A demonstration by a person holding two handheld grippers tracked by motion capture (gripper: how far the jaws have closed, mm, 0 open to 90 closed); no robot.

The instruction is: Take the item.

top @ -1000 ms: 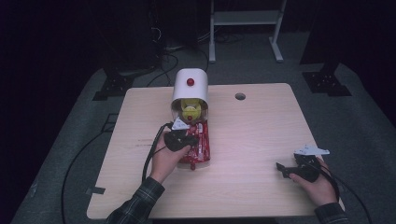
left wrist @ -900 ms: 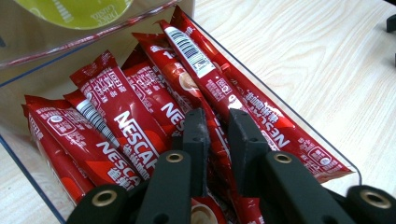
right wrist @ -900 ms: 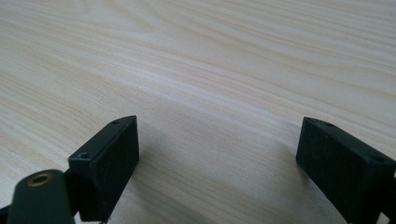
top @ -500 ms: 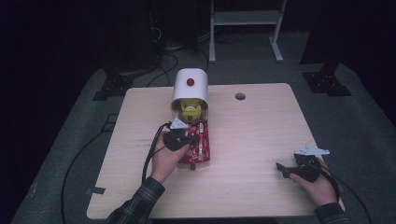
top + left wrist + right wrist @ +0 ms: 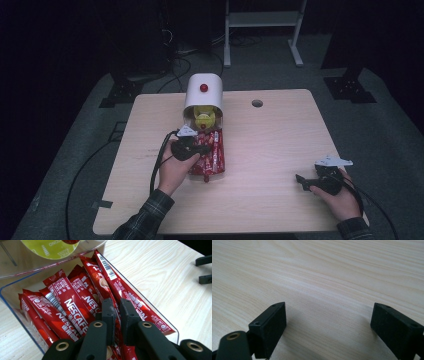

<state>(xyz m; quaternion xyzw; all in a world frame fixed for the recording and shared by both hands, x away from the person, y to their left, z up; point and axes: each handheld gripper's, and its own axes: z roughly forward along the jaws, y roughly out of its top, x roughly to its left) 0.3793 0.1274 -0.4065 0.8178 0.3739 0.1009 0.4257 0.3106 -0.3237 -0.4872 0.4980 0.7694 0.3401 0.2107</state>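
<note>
Nescafé sachets, red, heaped in a clear tray mid-table below a white dispenser holding a yellow-green capsule. Left gripper down among the sachets, jaws nearly together, grip on one impossible to confirm. Right gripper resting on the bare wooden table, jaws spread wide.
</note>
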